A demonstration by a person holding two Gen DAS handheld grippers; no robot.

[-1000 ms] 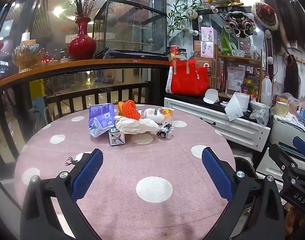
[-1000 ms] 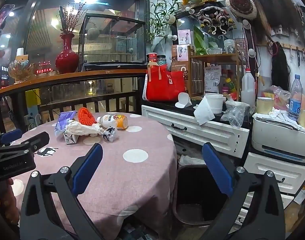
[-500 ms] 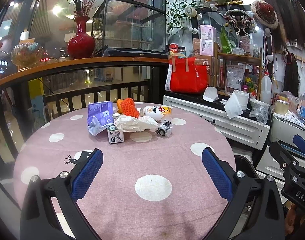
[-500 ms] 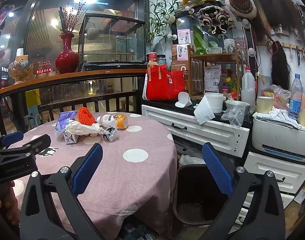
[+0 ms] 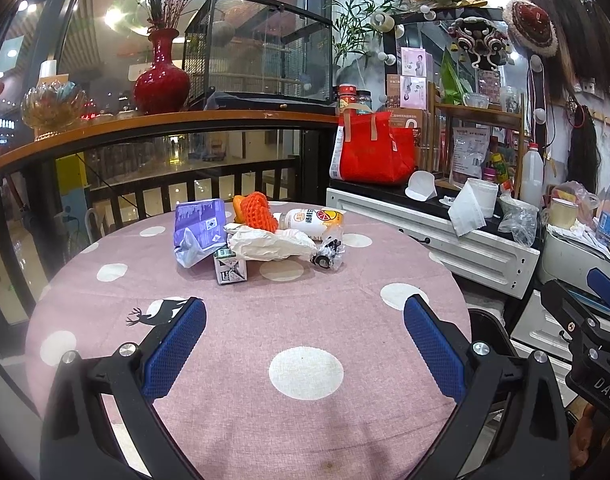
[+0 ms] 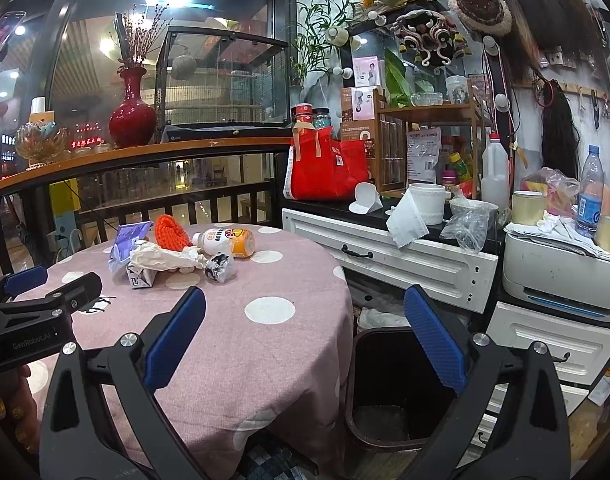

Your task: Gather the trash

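The trash (image 5: 261,236) sits in a pile at the far side of the table (image 5: 305,328). The bottle (image 5: 313,219) lies sideways, cap pointing left. Left gripper (image 5: 305,340) and right gripper (image 6: 305,330) are spread wide, holding nothing.
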